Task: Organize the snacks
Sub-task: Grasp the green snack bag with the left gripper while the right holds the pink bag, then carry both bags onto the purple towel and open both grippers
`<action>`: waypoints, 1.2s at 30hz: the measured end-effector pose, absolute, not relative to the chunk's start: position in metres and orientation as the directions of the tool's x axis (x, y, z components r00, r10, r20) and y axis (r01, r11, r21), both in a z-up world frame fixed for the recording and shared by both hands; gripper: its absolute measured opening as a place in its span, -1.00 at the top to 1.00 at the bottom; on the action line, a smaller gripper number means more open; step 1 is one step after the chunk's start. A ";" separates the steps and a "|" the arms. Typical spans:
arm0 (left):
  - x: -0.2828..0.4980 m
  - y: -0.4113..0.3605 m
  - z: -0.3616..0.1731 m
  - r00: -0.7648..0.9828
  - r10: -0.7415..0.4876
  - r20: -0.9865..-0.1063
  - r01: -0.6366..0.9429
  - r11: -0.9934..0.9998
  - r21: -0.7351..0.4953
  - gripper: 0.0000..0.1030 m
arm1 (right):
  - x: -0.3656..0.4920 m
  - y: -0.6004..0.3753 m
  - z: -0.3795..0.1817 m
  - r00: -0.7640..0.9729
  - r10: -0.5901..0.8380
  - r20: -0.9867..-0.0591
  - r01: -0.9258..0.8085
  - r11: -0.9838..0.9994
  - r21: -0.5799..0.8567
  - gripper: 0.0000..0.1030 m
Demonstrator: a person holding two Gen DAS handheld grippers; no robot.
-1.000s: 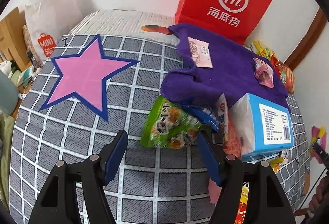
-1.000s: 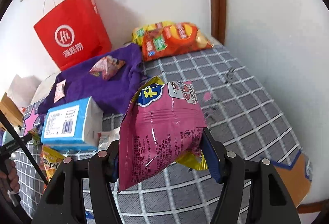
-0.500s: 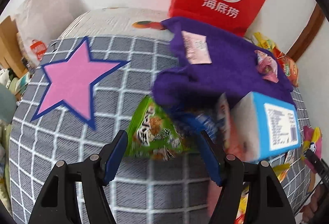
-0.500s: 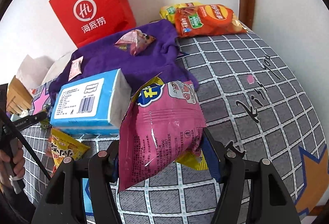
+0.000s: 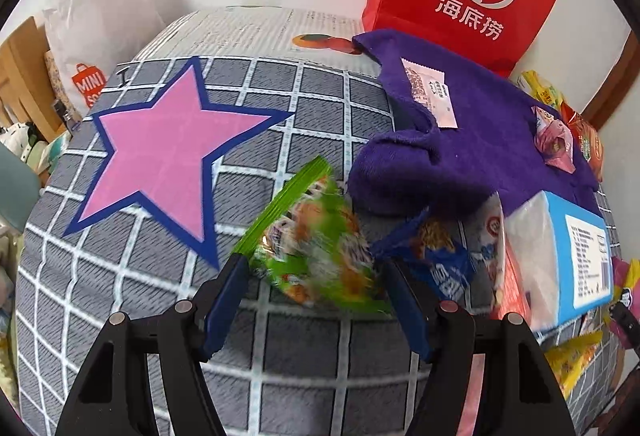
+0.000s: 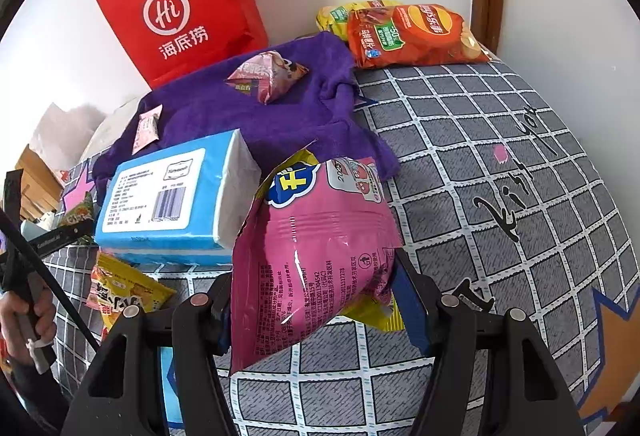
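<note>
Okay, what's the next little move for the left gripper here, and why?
Probably close the left gripper on the green snack bag: the bag lies between its open jaws, pads not yet pressing, while the right gripper already holds the pink bag.

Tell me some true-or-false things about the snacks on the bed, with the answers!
1. The right gripper holds a pink bag. True.
2. The red bag lies flat on the bed. False: it stands upright against the wall.
3. A small pink packet sits on the purple cloth. True.
4. The green bag lies on top of the pink star. False: it lies beside the star, between the left gripper's open fingers.
5. The blue tissue pack is next to the orange chips. False: the chips are far off by the wall.
</note>
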State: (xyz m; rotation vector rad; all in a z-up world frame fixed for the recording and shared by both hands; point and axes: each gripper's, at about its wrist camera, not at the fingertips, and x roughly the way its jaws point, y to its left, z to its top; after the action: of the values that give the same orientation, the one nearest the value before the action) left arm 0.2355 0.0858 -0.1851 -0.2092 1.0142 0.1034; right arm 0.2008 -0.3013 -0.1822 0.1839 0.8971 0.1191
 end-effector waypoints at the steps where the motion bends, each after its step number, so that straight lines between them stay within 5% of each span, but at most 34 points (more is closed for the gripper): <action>1: 0.237 0.085 -0.186 0.533 -0.005 -0.846 -0.184 0.975 -0.122 -0.31 | 0.201 -0.302 -0.183 0.616 0.177 -0.768 -0.024 0.978 0.207 -0.24; 9: 0.231 0.086 -0.179 0.578 -0.038 -0.815 -0.147 0.978 -0.150 -0.10 | 0.200 -0.303 -0.188 0.609 0.166 -0.776 -0.016 0.980 0.197 -0.24; 36: 0.200 0.032 -0.077 0.697 -0.102 -0.710 0.010 0.991 -0.132 -0.10 | 0.192 -0.288 -0.103 0.709 0.193 -0.678 -0.076 0.977 0.199 -0.24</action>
State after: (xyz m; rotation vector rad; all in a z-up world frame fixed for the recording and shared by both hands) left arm 0.1996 0.0316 -0.0767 -0.1217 0.7983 -0.0621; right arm 0.1921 -0.2879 -0.1029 0.1609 0.7694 0.1502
